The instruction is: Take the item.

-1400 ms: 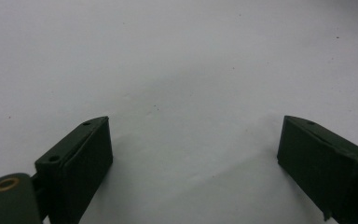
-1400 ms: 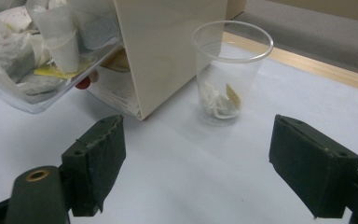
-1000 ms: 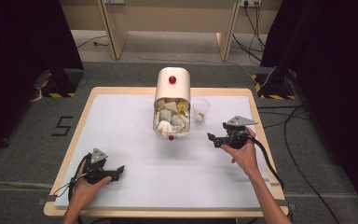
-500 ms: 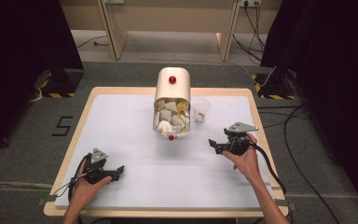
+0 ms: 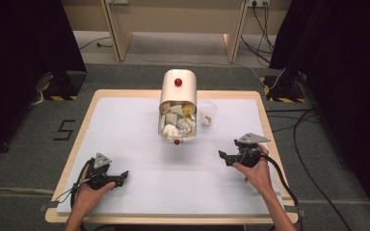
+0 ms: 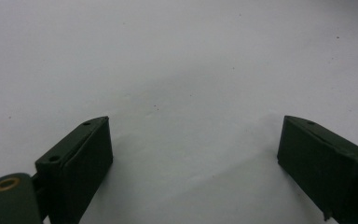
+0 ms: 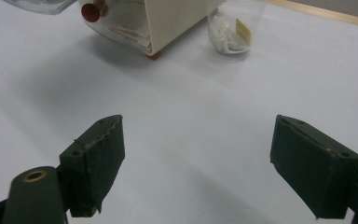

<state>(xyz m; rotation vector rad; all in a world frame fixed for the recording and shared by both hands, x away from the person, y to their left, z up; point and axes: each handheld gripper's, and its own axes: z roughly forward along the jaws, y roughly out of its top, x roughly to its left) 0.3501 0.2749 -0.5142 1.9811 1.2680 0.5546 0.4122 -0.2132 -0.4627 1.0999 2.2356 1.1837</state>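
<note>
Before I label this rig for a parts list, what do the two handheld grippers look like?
Both the left gripper and the right gripper are black, each topped by a grey three-cornered plate with a black cable trailing behind. Their jaws are flat, dark blocks with small screw holes. No sleeves show.

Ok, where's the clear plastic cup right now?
In the high view the clear plastic cup stands at the far middle of the table, just right of the cream bin, ahead of the right gripper.

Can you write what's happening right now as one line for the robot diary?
left gripper: open, empty, low over white table | right gripper: open, empty, facing cream box | clear cup: beside box, upright
</note>
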